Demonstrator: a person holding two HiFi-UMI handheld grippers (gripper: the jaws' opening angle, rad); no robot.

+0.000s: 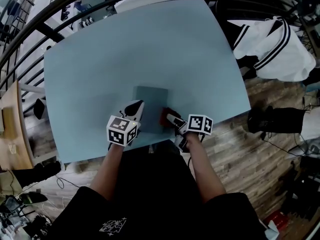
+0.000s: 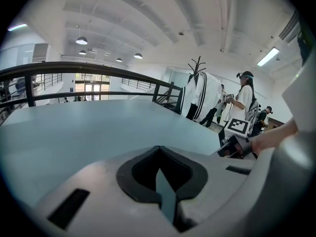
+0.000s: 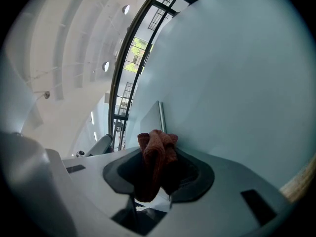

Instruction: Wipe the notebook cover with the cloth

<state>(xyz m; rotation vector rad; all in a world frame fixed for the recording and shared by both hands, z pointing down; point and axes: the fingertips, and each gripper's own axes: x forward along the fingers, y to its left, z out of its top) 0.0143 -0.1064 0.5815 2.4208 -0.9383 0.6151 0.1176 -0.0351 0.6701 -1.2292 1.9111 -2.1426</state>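
The notebook (image 1: 151, 98), with a grey-teal cover, lies flat near the front edge of the teal table (image 1: 125, 49). My left gripper (image 1: 135, 107) rests on its near left corner, jaws shut on a thin teal sliver of the notebook (image 2: 165, 194). My right gripper (image 1: 169, 118) sits at the notebook's near right corner, shut on a bunched red cloth (image 1: 164, 116). In the right gripper view the cloth (image 3: 157, 157) sticks up out of the jaws, and the notebook (image 3: 150, 117) lies just beyond it.
A black railing (image 1: 60, 6) curves round the table's far side. A white jacket with black stripes (image 1: 272, 46) hangs off to the right. The table's front edge (image 1: 150, 146) is just under my hands. People stand beyond the table (image 2: 244, 100).
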